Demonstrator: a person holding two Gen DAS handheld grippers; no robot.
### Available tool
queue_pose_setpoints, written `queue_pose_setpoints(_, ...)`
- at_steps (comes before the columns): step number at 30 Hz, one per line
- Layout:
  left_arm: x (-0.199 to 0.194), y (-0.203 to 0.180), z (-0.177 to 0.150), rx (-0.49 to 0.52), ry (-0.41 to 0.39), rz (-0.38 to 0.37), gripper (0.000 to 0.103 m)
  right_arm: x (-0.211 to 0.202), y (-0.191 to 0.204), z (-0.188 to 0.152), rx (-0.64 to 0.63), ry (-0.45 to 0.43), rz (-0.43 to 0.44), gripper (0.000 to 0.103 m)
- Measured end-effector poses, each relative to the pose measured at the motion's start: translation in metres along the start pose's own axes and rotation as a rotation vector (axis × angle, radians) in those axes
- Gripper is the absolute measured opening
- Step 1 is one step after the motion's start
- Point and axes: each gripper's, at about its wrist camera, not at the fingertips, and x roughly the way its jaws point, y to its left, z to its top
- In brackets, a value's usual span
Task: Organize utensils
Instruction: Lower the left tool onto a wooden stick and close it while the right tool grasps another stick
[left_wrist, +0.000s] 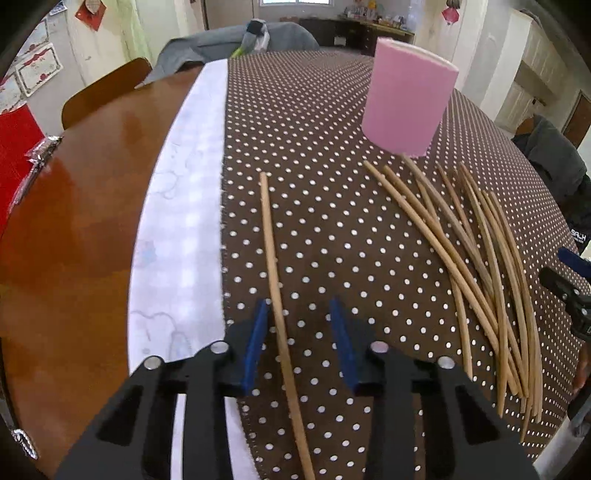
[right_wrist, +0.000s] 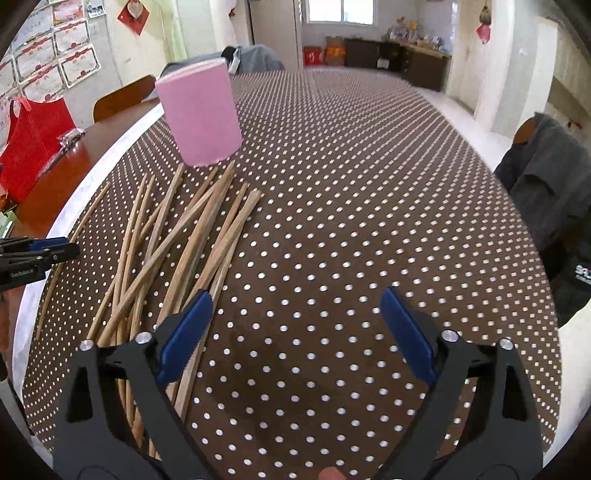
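A single wooden chopstick (left_wrist: 271, 240) lies alone on the brown dotted cloth, running away from me. My left gripper (left_wrist: 298, 302) points down over its near part. The stick passes between the blue pads close to the left one, with a clear gap to the right pad, so it is not gripped. A loose pile of several chopsticks (left_wrist: 480, 266) (right_wrist: 177, 240) lies fanned out to the right of the single stick. A pink cylindrical holder (left_wrist: 406, 99) (right_wrist: 201, 114) stands upright behind the pile. My right gripper (right_wrist: 295, 295) is wide open over bare cloth, its left finger just over the pile's edge.
The dotted cloth (right_wrist: 369, 184) covers most of the table. A white checked strip (left_wrist: 184, 221) and bare wood (left_wrist: 74, 240) lie to the left. A red bag (right_wrist: 33, 147) stands at the far left. A chair with a grey jacket (right_wrist: 546, 184) is at the right.
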Motion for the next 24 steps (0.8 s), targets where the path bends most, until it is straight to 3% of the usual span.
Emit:
queue_pose_setpoints(7,0.005,0.0,0.004,0.003,-0.011,0.024,0.023,0.018,0.013,0.001,-0.038,0.058,0.005,0.088)
queue_pose_setpoints(11,0.005,-0.002,0.005,0.005,-0.013,0.018,0.008,0.028,0.027,0.008,-0.061,0.077,-0.013,0.088)
queue_pose_setpoints(13,0.005,-0.002,0.007,0.001,-0.011,0.012,0.006,0.036,0.035,0.012,-0.095,0.085,-0.041,0.087)
queue_pose_setpoints(22,0.007,-0.003,0.015,-0.001,0.019,-0.022,0.005,0.041,0.019,0.035,-0.145,0.201,0.028,0.058)
queue_pose_setpoints(24,0.007,-0.007,0.018,-0.007,0.027,-0.055,0.005,0.042,0.012,0.042,-0.159,0.234,0.037,0.042)
